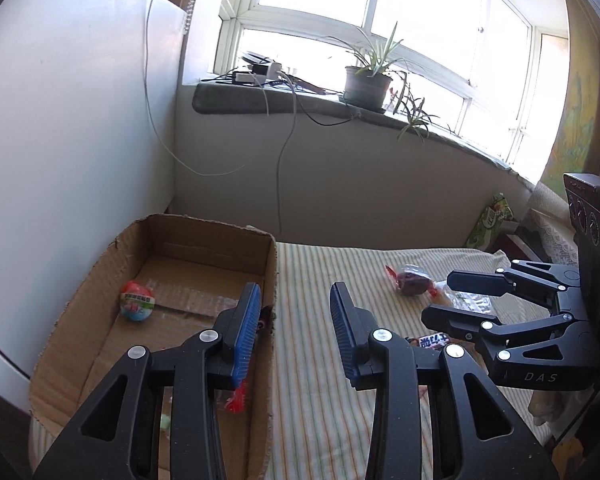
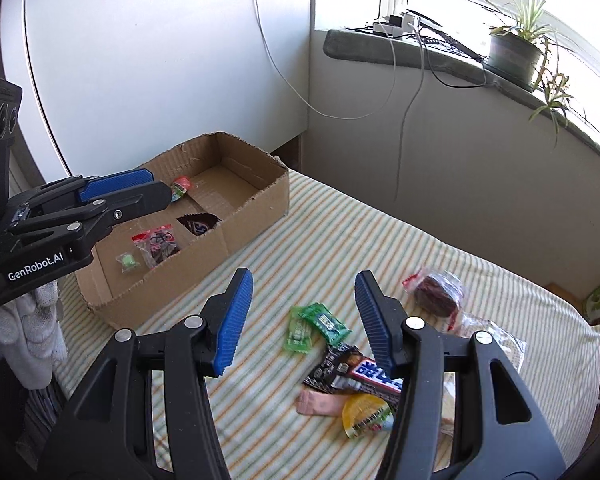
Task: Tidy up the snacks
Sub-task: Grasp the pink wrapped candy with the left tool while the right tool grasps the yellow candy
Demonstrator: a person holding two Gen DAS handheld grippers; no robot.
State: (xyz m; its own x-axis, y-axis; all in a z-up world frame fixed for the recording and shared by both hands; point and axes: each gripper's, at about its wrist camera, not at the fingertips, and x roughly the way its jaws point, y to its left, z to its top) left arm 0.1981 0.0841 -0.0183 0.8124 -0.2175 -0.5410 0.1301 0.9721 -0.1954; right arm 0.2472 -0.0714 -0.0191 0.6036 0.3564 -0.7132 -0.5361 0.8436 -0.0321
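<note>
The left tongs (image 1: pixel 296 300) stand partly apart with nothing between them, above the right wall of the cardboard box (image 2: pixel 256 216), left of centre in the right wrist view. Inside lie a round sweet (image 1: pixel 137 301), a chocolate bar (image 2: pixel 198 225) and small packets. The right tongs (image 2: pixel 304 292) gape empty over loose snacks on the striped cloth (image 2: pixel 332 232): green sweets (image 2: pixel 316 326), a jelly cup (image 2: pixel 367 418), a dark cake (image 2: pixel 438 290).

Brown cardboard box (image 2: pixel 256 204), green-and-orange striped cloth (image 2: pixel 320 240), 2 green candies (image 2: pixel 318 326), blue-padded tongs (image 2: pixel 304 312)
</note>
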